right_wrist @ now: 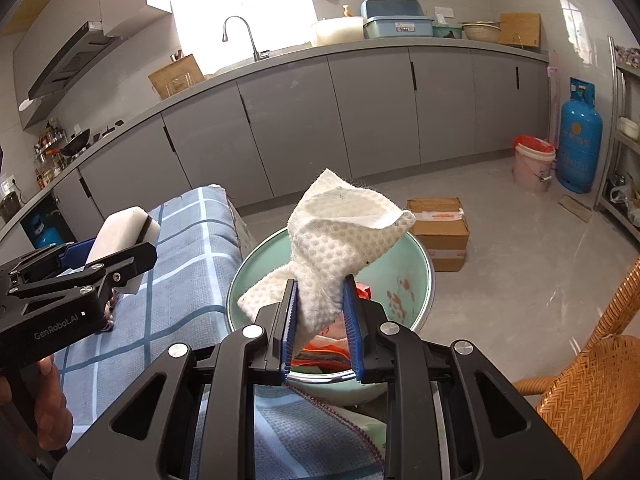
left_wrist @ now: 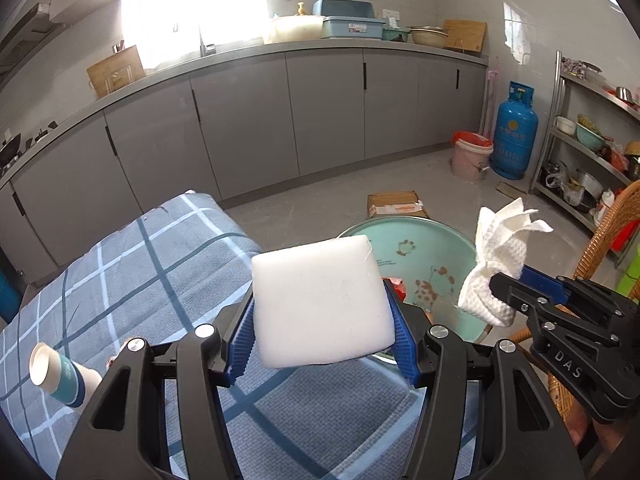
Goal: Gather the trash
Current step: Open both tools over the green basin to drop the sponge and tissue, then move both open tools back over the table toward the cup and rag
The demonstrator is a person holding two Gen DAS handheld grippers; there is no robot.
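Holding one foam block (one tissue alongside)

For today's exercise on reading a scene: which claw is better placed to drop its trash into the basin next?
Probably the right claw: its paper towel hangs over the green basin, while the left claw's foam block sits nearer the checked cloth.

Green basin lies open beneath, apparently flanked by plaid bed and wicker chair.
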